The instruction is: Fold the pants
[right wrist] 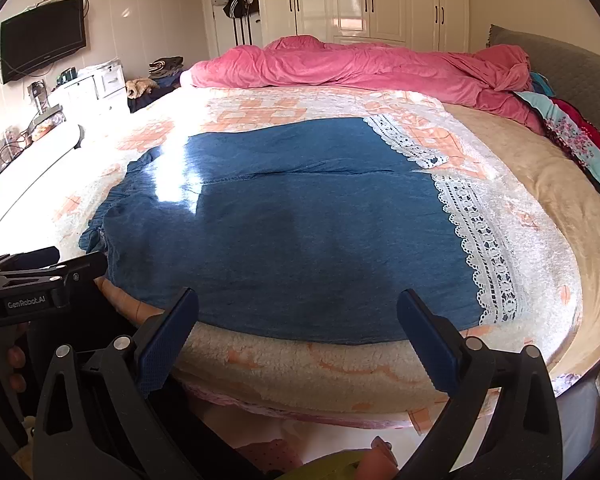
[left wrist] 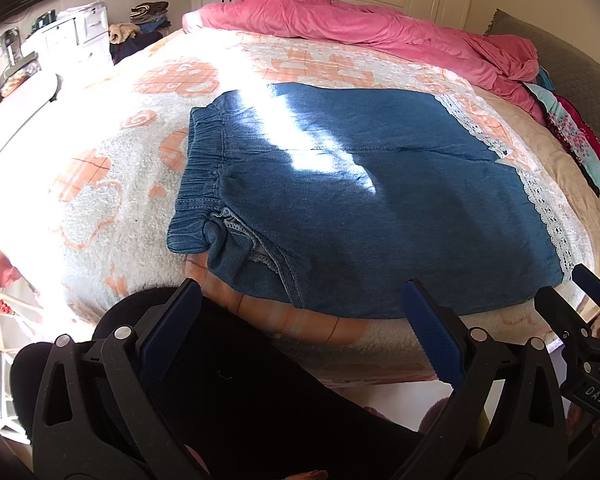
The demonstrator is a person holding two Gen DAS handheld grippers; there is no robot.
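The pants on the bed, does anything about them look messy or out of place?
Mostly they lie flat, but the near corner of the elastic waistband on the denim pants is bunched and turned over, showing inside seam stitching. The lace hems lie flat. Neither gripper touches the fabric.

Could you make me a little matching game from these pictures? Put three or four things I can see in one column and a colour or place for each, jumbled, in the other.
Things:
1. pants
2. duvet
3. TV
4. lace trim

Descriptions:
A. black, mounted on the wall
B. white, along the leg ends
C. pink, bunched at the far side of the bed
D. blue denim, spread flat on the blanket

Pairs: 1-D, 2-C, 3-A, 4-B
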